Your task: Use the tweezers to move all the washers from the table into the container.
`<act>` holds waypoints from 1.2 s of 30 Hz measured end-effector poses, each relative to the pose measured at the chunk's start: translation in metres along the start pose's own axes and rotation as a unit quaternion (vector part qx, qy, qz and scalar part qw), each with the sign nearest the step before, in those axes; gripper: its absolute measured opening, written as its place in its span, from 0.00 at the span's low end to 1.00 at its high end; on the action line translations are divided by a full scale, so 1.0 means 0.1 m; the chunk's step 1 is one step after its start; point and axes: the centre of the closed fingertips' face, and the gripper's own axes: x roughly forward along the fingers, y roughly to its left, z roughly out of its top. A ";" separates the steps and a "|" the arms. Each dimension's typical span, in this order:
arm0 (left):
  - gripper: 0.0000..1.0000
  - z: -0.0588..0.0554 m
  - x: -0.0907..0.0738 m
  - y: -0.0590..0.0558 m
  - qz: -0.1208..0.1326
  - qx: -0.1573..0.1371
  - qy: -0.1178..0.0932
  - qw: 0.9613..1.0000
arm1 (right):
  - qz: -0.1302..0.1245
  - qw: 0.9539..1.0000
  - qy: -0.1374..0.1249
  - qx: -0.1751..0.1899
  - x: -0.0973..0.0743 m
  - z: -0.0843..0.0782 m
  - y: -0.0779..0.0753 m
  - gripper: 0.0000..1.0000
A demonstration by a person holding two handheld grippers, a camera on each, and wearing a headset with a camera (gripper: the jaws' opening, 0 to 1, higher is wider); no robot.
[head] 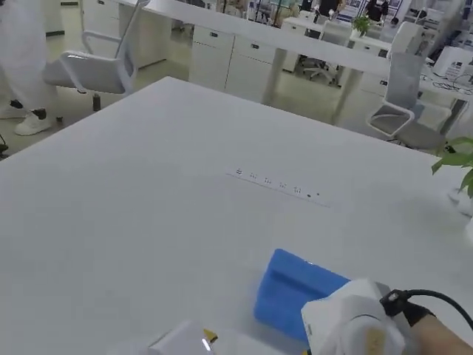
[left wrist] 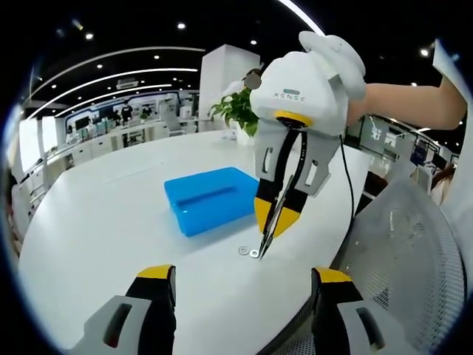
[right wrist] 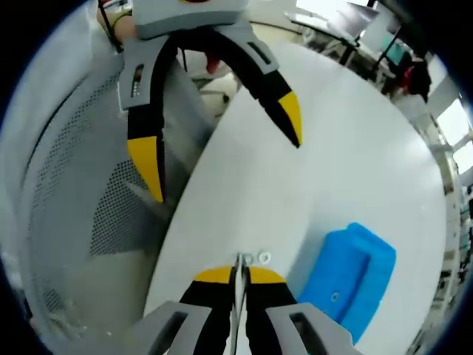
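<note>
Two small washers point(left wrist: 244, 251) point(right wrist: 264, 258) lie on the white table point(head: 148, 222) near its edge, beside the blue container point(left wrist: 211, 198) point(right wrist: 351, 285) point(head: 295, 292). My right gripper point(right wrist: 239, 275) point(left wrist: 275, 222) is shut on thin metal tweezers point(right wrist: 238, 296) point(left wrist: 277, 214) that point down, with their tips at the nearer washer point(right wrist: 248, 259); whether they grip it I cannot tell. My left gripper point(left wrist: 244, 275) point(right wrist: 222, 159) hangs open with nothing between its jaws, facing the right gripper across the washers. A small round thing point(right wrist: 335, 296) lies inside the container.
A grey mesh chair point(left wrist: 403, 251) point(right wrist: 81, 214) stands just off the table's edge by the washers. A strip of sockets point(head: 277, 183) is set in the table's middle. A potted plant point(left wrist: 236, 111) stands at the far end; office chairs point(head: 89, 66) and desks lie beyond.
</note>
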 end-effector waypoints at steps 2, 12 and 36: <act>0.75 0.00 0.00 -0.01 -0.002 0.001 0.000 1.000 | 0.004 1.000 0.008 0.007 0.00 -0.04 -0.01 0.02; 0.75 0.02 0.01 -0.02 -0.002 0.001 -0.002 1.000 | 0.009 1.000 0.024 0.006 -0.02 -0.08 -0.06 0.03; 0.74 0.00 0.01 -0.01 -0.001 0.001 0.000 1.000 | -0.069 0.969 -0.163 0.172 0.05 0.36 -0.26 0.02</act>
